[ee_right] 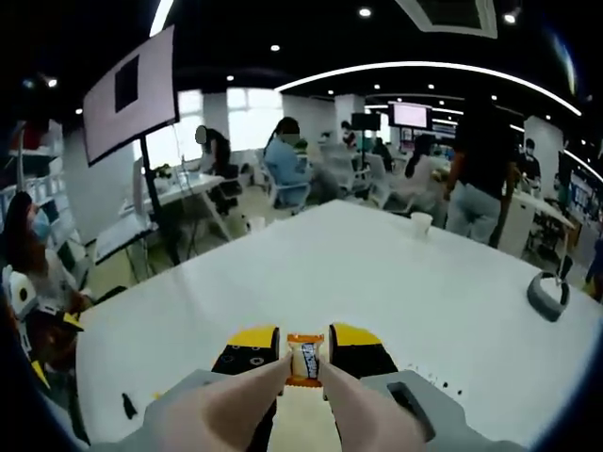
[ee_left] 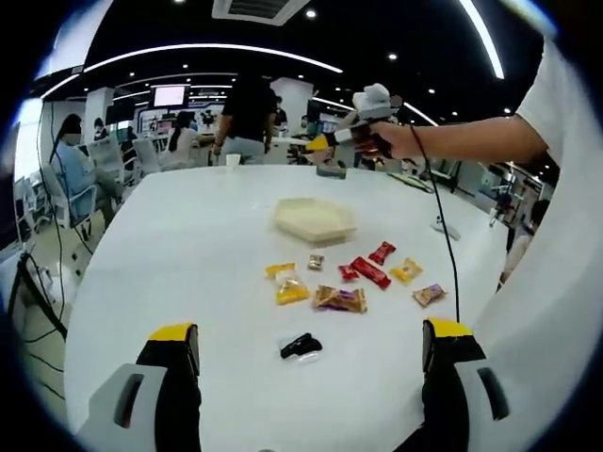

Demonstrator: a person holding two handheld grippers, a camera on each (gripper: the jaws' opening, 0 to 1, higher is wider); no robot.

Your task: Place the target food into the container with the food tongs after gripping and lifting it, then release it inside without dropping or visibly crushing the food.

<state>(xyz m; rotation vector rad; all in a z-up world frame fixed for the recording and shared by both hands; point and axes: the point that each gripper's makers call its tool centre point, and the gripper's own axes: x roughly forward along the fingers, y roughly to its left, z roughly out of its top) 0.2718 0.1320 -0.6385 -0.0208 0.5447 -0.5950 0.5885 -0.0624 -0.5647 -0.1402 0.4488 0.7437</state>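
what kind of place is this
Probably an open-plan office or lab: people sit at desks with monitors under ceiling light strips, and a large white table holds wrapped snacks and a shallow container.

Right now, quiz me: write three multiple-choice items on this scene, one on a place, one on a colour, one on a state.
1. Where does the pale hexagonal container sit?
A) beyond the scattered wrapped snacks
B) on a chair
C) on the floor

2. What colour is the wrapped snack in the beige tongs?
A) blue
B) orange
C) green

3. How is the left gripper?
A) shut on a snack
B) shut on the container
C) open, holding nothing

Answers:
1 A, it lies farther up the white table than the snacks.
2 B, orange wrapper edges show between the tong tips.
3 C, its jaws stand wide apart, gripping nothing.
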